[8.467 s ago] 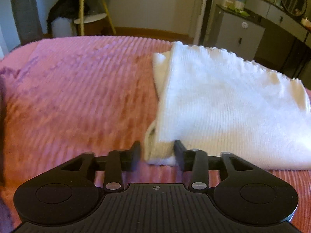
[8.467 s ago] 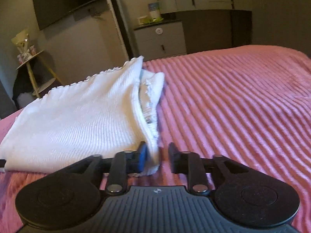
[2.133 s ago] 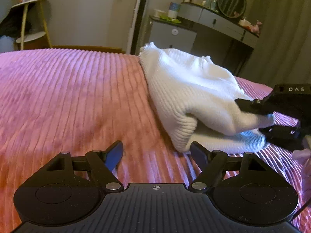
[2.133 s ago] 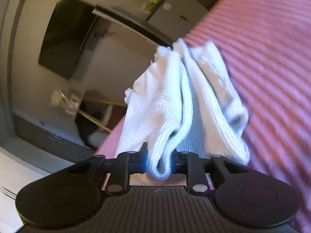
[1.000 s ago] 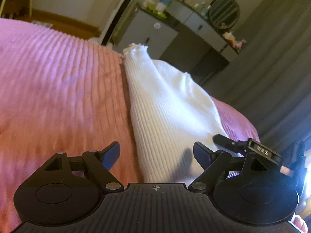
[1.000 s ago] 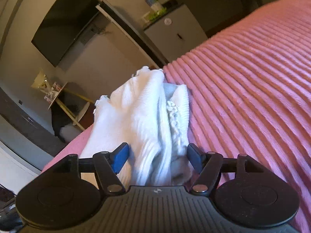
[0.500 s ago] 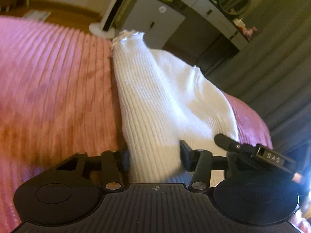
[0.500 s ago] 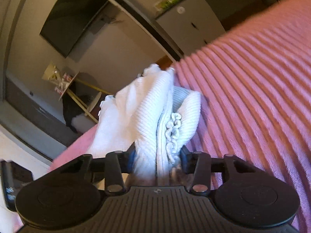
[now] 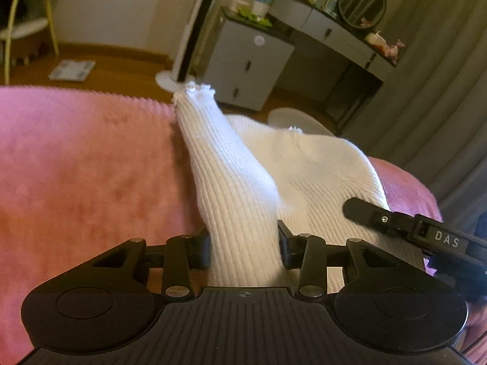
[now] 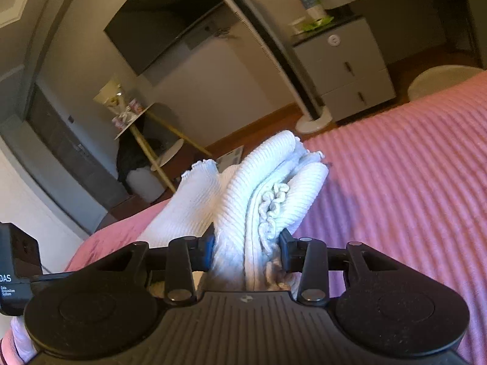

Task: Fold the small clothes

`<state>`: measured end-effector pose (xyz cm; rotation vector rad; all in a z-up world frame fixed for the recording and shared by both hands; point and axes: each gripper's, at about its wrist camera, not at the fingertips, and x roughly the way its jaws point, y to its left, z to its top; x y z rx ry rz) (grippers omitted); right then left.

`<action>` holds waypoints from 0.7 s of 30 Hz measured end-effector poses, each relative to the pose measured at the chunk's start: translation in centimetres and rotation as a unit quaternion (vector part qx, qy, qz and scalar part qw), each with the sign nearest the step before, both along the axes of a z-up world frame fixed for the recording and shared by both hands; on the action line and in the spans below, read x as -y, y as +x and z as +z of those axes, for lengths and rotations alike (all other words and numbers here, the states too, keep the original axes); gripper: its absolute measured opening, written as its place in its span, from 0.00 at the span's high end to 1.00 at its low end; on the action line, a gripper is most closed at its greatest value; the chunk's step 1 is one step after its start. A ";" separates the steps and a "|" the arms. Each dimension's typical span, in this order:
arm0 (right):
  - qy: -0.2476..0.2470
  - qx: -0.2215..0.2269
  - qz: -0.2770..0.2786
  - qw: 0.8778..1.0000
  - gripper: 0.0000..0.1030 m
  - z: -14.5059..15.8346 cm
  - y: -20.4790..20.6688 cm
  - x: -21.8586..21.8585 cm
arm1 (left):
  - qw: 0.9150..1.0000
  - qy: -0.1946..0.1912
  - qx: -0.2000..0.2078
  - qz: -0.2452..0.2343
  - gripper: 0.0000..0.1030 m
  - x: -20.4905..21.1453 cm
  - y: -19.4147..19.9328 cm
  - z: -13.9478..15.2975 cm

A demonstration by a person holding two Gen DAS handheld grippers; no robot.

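Grippers, left gripper and right gripper, each clamp white knit garment, stretching lengthwise ahead over pink bedspread.

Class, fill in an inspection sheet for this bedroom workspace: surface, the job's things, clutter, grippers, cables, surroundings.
Surface: pink ribbed bedspread.
Job's things: white knitted garment, folded and bunched, far end resting on the bedspread.
Clutter: nothing seen on the bedspread.
Grippers: left hand-held gripper shut on a fold of the garment; right hand-held gripper shut on bunched layers with frilly trim.
Cables: nothing seen.
Surroundings: grey cabinet, round mirror, wall television, scale on the floor.
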<state>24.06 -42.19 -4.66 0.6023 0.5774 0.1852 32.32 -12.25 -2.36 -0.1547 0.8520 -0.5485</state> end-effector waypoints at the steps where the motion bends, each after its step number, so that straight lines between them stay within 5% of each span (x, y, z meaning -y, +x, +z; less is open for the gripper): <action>1: 0.004 0.001 0.008 1.000 0.63 -0.1 -0.1 -0.5 | 1.000 0.007 0.008 0.003 0.57 -0.5 -0.4 0.2; 8: -0.031 -0.039 -0.023 0.998 0.45 -1.5 -3.0 -2.6 | 0.995 0.082 0.033 0.041 0.39 -5.0 -4.1 -1.5; 10: -0.005 -0.046 -0.029 0.999 0.45 -1.8 -5.6 -2.5 | 0.994 0.079 0.063 0.046 0.22 -6.5 -6.7 -1.5; 17: 0.153 -0.056 -0.036 0.986 0.45 -3.6 -11.1 -3.2 | 0.994 0.085 0.058 0.021 0.25 -6.3 -10.6 -3.8; 21: 0.183 -0.051 -0.050 0.981 0.45 -4.0 -10.6 -4.3 | 0.989 0.125 0.079 0.018 0.26 -4.5 -11.2 -4.2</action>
